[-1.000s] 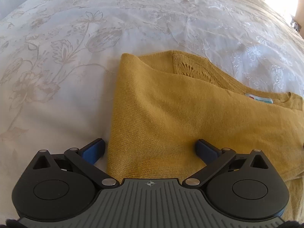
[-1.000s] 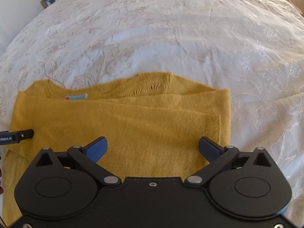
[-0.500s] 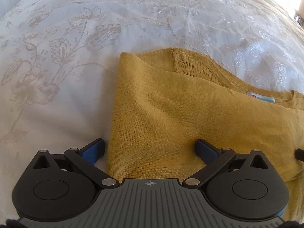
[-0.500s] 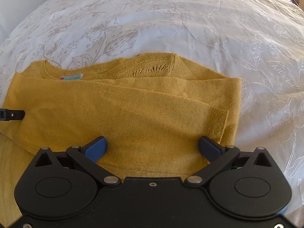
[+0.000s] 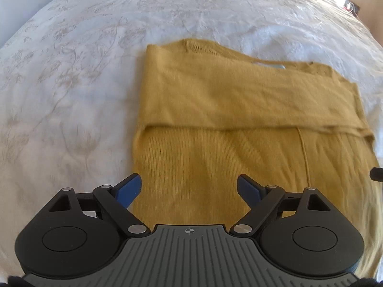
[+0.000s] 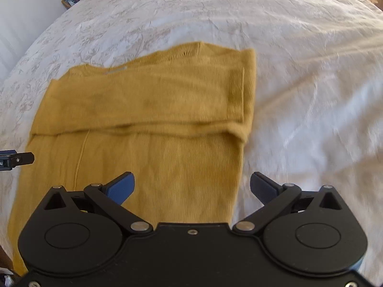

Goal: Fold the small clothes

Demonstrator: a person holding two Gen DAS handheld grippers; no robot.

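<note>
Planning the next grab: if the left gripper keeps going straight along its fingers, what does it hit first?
Most likely the mustard sweater: its lower, unfolded part lies right ahead of the left gripper, whose jaws are closing with nothing pinched between them. The sweater's left edge runs near the left finger; depth is hard to judge.

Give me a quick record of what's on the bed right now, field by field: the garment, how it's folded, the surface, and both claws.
garment: mustard-yellow knitted sweater, lying flat
fold state: upper part folded down over the body; fold edge runs across
label: pale neck tag, partly hidden
surface: white floral-embroidered bedspread
left claw: jaws closing, over the sweater's near left corner, nothing pinched
right claw: open, straddling the sweater's right edge, nothing pinched
background: framed photo beyond the bed
</note>
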